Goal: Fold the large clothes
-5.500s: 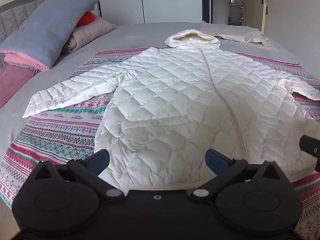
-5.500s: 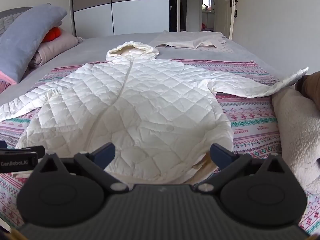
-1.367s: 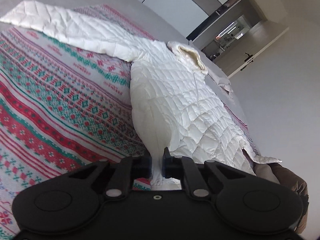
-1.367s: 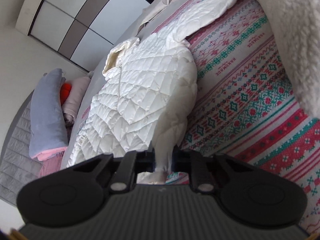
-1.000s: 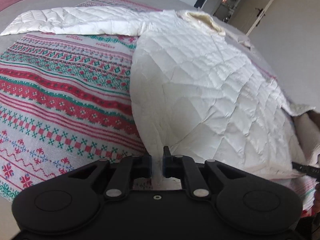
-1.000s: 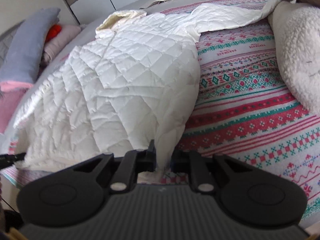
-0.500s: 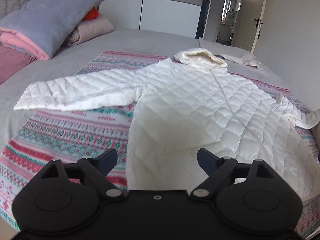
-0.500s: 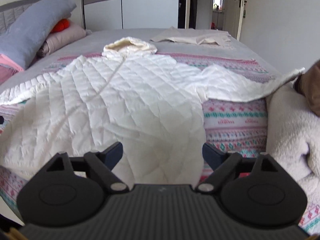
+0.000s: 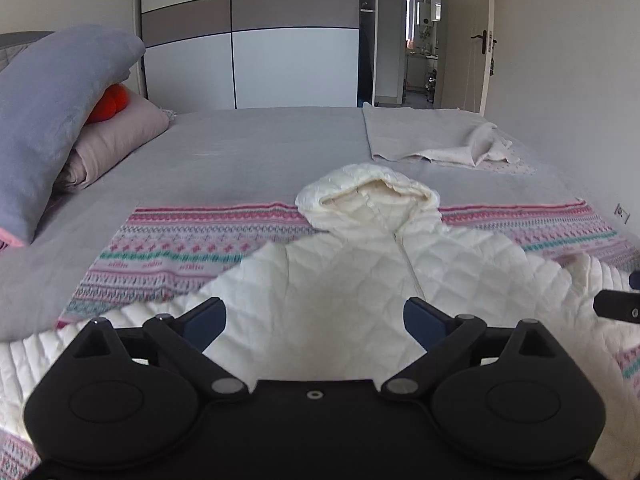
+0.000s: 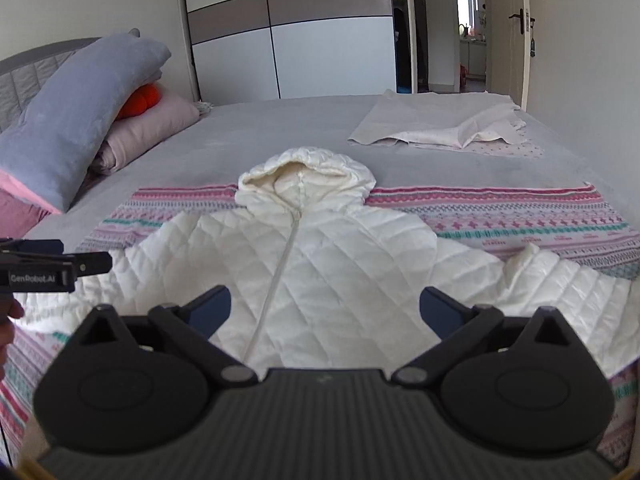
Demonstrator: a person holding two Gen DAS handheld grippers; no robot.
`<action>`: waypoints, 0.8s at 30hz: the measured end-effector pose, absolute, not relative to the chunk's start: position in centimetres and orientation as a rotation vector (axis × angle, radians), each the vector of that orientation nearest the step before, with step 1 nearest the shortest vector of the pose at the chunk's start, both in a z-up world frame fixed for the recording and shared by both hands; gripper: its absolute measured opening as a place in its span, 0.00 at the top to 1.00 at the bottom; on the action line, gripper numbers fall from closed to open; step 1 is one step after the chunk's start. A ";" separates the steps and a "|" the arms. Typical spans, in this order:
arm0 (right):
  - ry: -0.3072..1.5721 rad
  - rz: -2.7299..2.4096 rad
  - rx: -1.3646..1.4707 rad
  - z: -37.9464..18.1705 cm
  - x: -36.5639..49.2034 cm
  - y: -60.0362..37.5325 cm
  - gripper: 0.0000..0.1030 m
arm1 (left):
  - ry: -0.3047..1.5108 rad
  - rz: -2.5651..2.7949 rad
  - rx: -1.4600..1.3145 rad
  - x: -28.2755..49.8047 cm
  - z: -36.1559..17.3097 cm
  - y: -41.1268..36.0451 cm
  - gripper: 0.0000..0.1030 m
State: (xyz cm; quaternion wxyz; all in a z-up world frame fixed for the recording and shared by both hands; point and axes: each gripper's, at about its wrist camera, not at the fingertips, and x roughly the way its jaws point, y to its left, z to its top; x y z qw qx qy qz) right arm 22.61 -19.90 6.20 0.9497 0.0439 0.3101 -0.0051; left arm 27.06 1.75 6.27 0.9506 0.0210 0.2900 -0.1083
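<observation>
Grey bed (image 9: 248, 148) with striped patterned blanket (image 10: 500, 216), white quilted hooded jacket (image 10: 320, 256) laid flat on it, sleeves spread, left hand-held gripper (image 9: 315, 314) and right hand-held gripper (image 10: 325, 306) both held wide apart above it, nothing gripped

Soft daylight reaches my cameras from the doorway (image 9: 420, 60); fisheye bends the dark corners, nearby quilting slightly blurred.

The jacket (image 10: 328, 256) is white with diamond quilting. Under it the blanket (image 10: 500, 216) carries pink, red and teal patterned stripes on the grey bed (image 10: 256, 136). A grey-blue pillow (image 10: 80, 112) leans over an orange toy (image 10: 140, 104) and a beige roll (image 10: 152, 128). Both tools are black with blue pads (image 9: 206, 318).
</observation>
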 end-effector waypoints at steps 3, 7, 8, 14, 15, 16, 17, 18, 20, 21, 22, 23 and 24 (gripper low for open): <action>0.656 -0.019 0.143 7.0 28.8 -21.0 0.00 | 0.586 -0.205 -0.035 34.1 7.7 0.7 0.07; 0.616 -0.048 0.186 5.7 35.8 -23.2 0.00 | 0.563 -0.286 -0.209 41.4 5.9 0.5 0.07; 0.590 -0.053 0.204 4.6 37.4 -24.0 0.00 | 0.538 -0.306 -0.268 42.5 4.5 0.9 0.07; 0.584 -0.045 0.257 -5.4 42.7 -29.1 0.00 | 0.449 -0.382 -0.232 45.7 -5.5 4.9 0.07; 0.606 -0.065 0.229 -7.3 43.0 -29.7 0.00 | 0.503 -0.304 -0.164 46.5 -7.3 5.8 0.07; 0.628 -0.088 0.191 -8.8 43.1 -30.4 0.00 | 0.570 -0.232 -0.145 47.2 -8.7 7.0 0.09; 0.662 -0.102 0.150 -10.5 42.9 -31.5 0.01 | 0.591 -0.237 -0.226 47.6 -9.1 9.2 0.09; 0.619 -0.044 0.205 -10.8 41.9 -32.8 0.01 | 0.557 -0.265 -0.324 47.3 -8.9 11.5 0.06; 0.556 -0.021 0.362 -10.2 40.0 -36.3 0.01 | 0.543 -0.111 -0.358 47.2 -8.8 15.4 0.08; 0.555 -0.058 0.372 -10.1 39.3 -37.9 0.01 | 0.535 -0.073 -0.386 47.0 -8.9 17.6 0.08; 0.548 -0.089 0.382 -10.1 38.6 -39.3 0.01 | 0.529 -0.041 -0.410 46.7 -8.8 19.2 0.08; 0.537 -0.119 0.407 -9.8 37.7 -40.9 0.02 | 0.530 0.010 -0.411 46.3 -8.6 20.4 0.08; 0.530 -0.152 0.426 -9.5 36.7 -42.3 0.02 | 0.543 0.060 -0.387 46.0 -8.4 20.9 0.08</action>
